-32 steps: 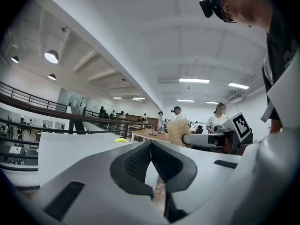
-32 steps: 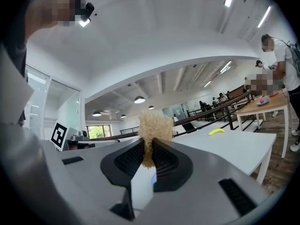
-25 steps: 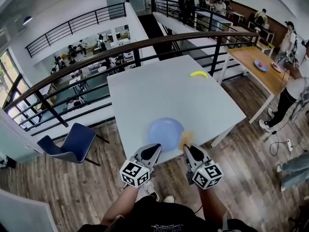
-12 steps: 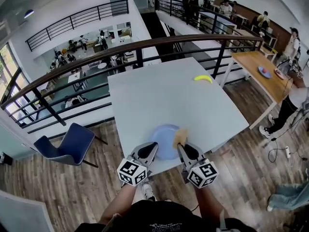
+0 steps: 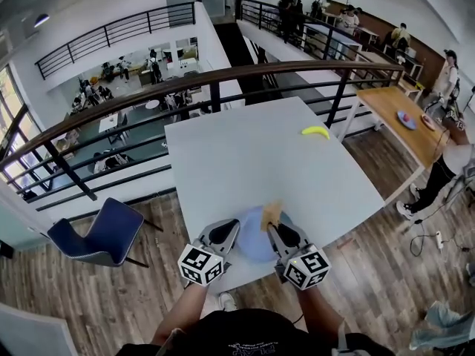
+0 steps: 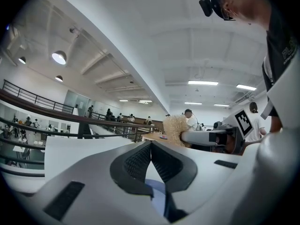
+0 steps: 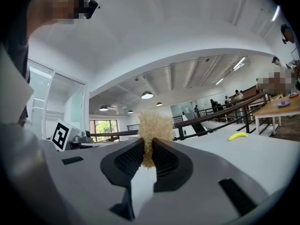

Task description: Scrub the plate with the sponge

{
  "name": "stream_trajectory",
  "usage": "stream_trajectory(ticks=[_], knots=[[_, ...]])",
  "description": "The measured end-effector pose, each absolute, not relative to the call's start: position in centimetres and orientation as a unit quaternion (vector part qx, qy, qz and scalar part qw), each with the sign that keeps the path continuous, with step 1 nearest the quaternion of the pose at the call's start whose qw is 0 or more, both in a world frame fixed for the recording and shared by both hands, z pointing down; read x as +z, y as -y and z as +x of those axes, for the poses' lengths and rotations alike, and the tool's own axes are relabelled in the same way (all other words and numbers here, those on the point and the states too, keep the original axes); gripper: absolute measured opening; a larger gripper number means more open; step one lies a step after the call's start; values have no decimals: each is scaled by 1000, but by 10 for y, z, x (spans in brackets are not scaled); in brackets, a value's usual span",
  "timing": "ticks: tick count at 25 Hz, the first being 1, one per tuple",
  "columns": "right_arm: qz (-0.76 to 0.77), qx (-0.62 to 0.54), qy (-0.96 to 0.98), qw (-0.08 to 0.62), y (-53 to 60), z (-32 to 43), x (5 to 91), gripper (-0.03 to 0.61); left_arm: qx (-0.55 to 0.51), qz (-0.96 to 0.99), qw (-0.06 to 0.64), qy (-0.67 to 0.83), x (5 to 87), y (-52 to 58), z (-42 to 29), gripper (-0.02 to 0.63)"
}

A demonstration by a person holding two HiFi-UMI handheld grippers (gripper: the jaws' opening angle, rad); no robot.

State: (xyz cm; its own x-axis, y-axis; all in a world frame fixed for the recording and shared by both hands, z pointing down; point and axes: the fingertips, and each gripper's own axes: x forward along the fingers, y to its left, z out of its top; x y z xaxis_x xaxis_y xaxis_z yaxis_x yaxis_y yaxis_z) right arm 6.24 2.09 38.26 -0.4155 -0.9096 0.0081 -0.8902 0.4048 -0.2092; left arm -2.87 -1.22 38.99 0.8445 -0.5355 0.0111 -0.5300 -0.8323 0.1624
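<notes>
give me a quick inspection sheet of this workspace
surface: white table, no spills seen
job's things: blue plate at the near edge; sponge at its far right rim
clutter: banana, far right of the table
grippers: left gripper jaws together by the plate's left rim, contact unclear; right gripper jaws shut on the sponge
cables: cable on the floor, right of the table
surroundings: railing behind the table; blue chair to the left; wooden table and people beyond
</notes>
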Motion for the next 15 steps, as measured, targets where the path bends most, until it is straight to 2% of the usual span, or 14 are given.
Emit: stream_trajectory(ticks=[9,15], knots=[[-557,-80,-825,50,13,33,376,60,1,960,85,265,403,45,-56,14],[-555,-81,-827,35,34,41,378,60,-3,960,90,266,403,66,-50,14]])
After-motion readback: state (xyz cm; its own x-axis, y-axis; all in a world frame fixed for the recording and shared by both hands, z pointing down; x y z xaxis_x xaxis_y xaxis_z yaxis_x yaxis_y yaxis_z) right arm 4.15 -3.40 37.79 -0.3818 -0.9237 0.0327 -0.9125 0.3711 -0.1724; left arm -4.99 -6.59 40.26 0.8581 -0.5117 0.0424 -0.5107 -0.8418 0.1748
